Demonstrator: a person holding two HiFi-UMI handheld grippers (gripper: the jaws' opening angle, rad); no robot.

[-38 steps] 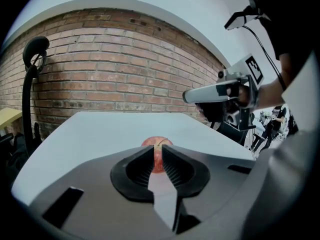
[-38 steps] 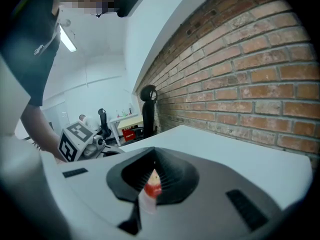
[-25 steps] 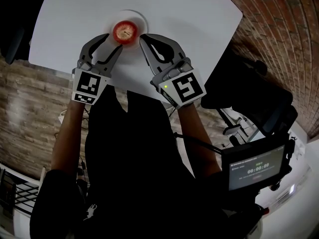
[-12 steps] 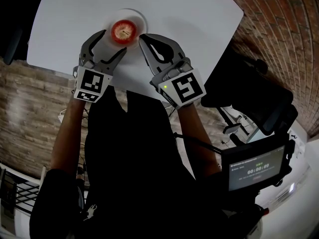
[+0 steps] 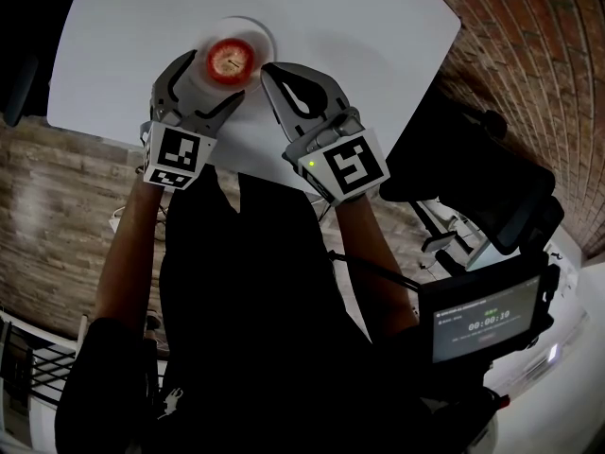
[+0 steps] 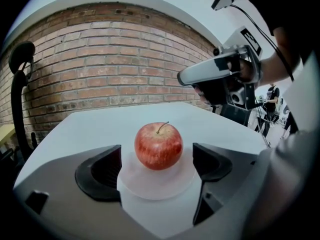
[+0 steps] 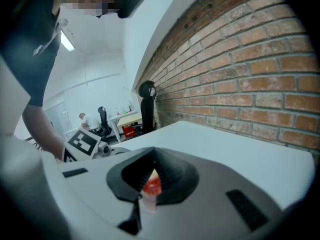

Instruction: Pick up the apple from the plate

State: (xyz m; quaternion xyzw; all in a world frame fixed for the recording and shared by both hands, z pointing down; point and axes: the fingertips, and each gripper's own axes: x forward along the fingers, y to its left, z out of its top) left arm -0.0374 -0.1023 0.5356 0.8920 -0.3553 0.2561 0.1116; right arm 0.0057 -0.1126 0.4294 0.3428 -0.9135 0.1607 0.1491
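A red apple [image 5: 230,61] stands upright on a small white plate [image 5: 257,32] on the white table [image 5: 359,26]. My left gripper [image 5: 210,78] reaches onto the plate from the near side. Its jaws are opening, and they stand wide to either side of the apple without touching it. In the left gripper view the apple [image 6: 158,146] sits between the two dark pads [image 6: 100,171], on the plate [image 6: 150,190]. My right gripper [image 5: 269,69] is shut and empty, its tip just right of the apple. Through its jaws [image 7: 150,176] only a sliver of the apple [image 7: 152,185] shows.
A brick wall [image 6: 100,59] runs behind the table's far edge. A black office chair [image 5: 473,178] stands off the table's right corner. A screen device [image 5: 482,320] hangs by the person's right side. The table's near edge lies under both wrists.
The left gripper's jaws have spread wider and slid forward onto the plate, so they now flank the apple. The right gripper has stayed put.
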